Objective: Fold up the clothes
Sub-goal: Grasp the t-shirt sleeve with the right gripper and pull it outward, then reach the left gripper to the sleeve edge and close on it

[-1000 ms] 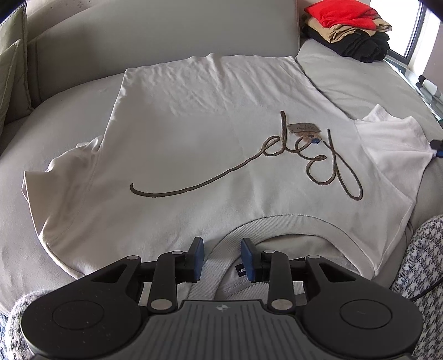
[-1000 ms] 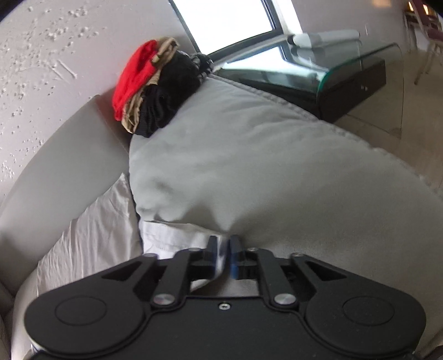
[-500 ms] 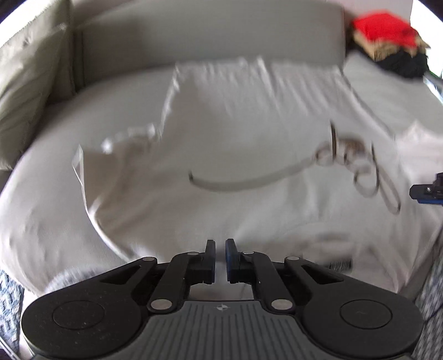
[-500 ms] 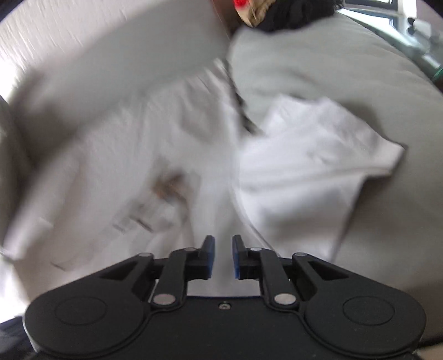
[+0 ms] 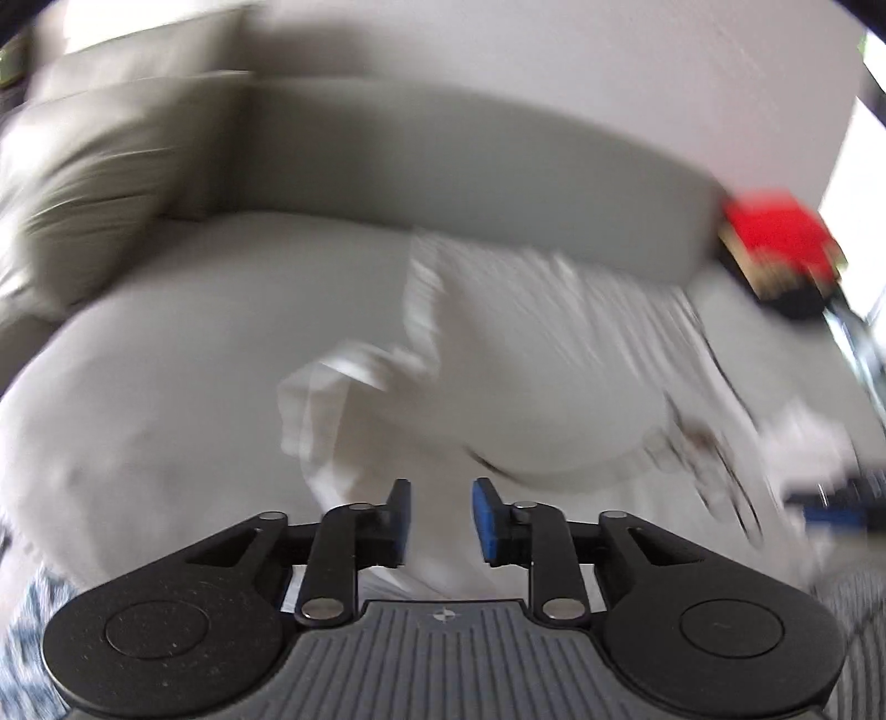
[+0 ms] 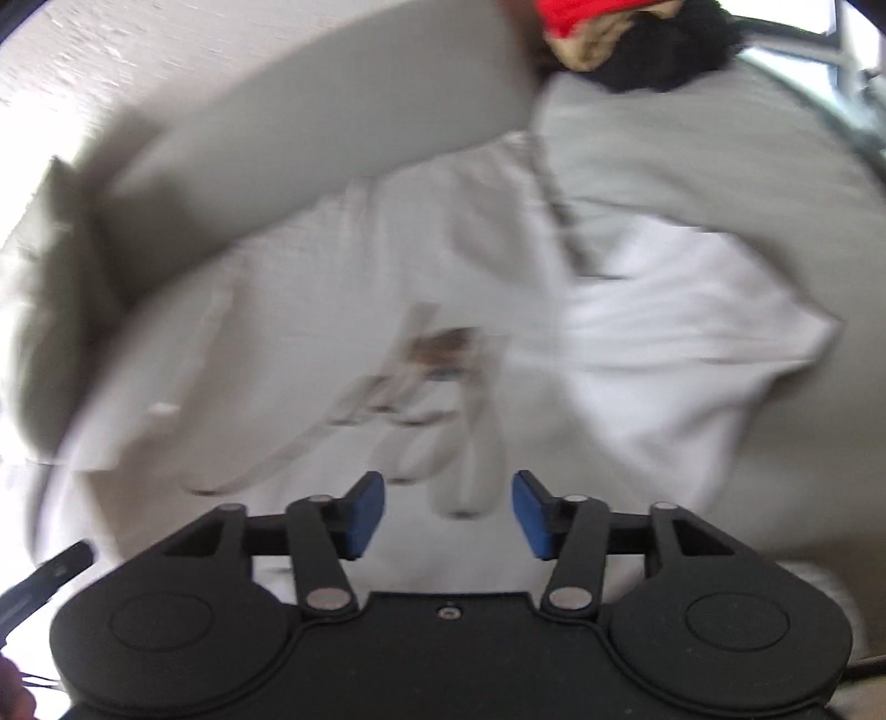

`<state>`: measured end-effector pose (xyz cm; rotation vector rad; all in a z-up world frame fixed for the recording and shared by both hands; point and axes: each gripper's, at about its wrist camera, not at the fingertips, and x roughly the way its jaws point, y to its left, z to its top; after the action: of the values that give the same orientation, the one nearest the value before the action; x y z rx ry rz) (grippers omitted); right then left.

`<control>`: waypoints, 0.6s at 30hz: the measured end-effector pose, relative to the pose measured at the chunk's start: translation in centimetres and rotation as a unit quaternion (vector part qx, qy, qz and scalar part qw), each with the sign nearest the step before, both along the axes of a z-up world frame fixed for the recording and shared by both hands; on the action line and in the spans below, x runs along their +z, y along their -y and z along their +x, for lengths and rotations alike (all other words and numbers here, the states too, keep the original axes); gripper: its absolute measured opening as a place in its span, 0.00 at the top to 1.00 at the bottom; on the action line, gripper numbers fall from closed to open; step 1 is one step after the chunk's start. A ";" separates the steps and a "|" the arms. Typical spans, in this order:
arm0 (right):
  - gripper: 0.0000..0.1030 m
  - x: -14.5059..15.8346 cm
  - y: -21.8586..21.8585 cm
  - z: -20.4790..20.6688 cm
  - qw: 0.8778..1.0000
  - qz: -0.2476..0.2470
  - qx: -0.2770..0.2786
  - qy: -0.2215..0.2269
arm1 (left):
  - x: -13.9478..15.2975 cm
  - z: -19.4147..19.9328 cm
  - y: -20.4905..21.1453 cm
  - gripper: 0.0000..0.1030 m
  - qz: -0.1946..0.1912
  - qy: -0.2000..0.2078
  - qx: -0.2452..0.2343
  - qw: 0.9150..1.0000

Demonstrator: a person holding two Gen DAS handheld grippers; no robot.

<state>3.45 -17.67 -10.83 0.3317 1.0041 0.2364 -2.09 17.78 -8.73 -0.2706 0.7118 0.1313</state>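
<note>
Left wrist view is looking down past the left hand-held gripper (image 5: 437, 518), whose blue-padded jaws are standing apart and opening, with nothing pinched between them; white cloth is lying below the gap, not pressed by the pads. The white T-shirt (image 5: 531, 387) is lying spread on the grey sofa (image 5: 183, 360), filling the middle and right of this frame, and one sleeve (image 5: 343, 404) is sticking out toward the left of centre. Everything here is smeared by motion blur, so the dark script print on the shirt is showing only as streaks at the right. A stack of folded clothes (image 5: 775, 243), red on top with tan and black beneath, is sitting at the upper right by the sofa's backrest, and a cushion (image 5: 83, 188) is leaning at the upper left. In the right wrist view, the right hand-held gripper (image 6: 448, 512) is at the bottom centre with its jaws spread and opening wider, and nothing is caught between them. The T-shirt (image 6: 343, 310) is lying under and beyond it, with the other sleeve (image 6: 692, 332) reaching to the right of the frame. The stack of folded clothes (image 6: 626, 39) is showing at the top edge.
</note>
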 end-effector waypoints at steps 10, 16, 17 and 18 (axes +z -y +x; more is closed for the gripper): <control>0.43 -3.0 -7.2 1.1 0.994 0.067 0.053 -0.073 | -5.2 2.3 -12.9 0.63 -0.326 0.017 0.108 0.939; 0.36 -3.8 -7.9 1.0 0.994 0.055 0.055 -0.080 | -9.1 3.8 -14.1 0.59 -0.472 0.019 0.117 0.874; 0.36 -3.8 -8.0 0.9 0.994 0.054 0.057 -0.080 | -9.3 4.1 -14.3 0.59 -0.483 0.023 0.116 0.868; 0.36 -3.7 -8.0 0.9 0.994 0.053 0.058 -0.079 | -9.4 4.4 -14.6 0.58 -0.492 0.027 0.115 0.862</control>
<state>4.30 -9.64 -14.57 0.3933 1.1715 0.3731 2.36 32.38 -18.17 -1.3435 0.6391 -0.0284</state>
